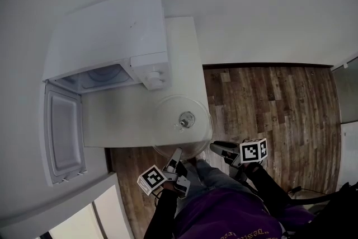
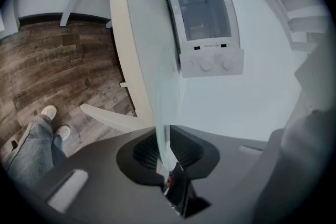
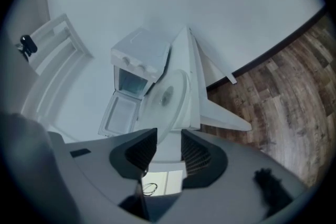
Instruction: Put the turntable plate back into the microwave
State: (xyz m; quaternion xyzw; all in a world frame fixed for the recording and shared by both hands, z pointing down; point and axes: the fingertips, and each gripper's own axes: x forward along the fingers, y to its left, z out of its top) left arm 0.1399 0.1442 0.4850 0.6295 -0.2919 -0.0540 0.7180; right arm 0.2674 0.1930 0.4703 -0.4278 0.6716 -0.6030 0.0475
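The left gripper is pointing forward and slightly down. It is rolled so that its fingers are standing one above and one below the rim of the turntable plate, and the pads are pressing on the glass. The right gripper is hovering alongside. Its fingers are standing wide apart and holding nothing, with the plate rim lying just ahead of their tips.

In the head view the hands are hard to make out behind the marker cubes and dark sleeves.

The plate is appearing as a round disc of clear glass with a central hub, faint against the white table. It is lying over the table's near edge and partly overhanging it. The microwave, with its door open, is standing farther ahead of the fingertips.
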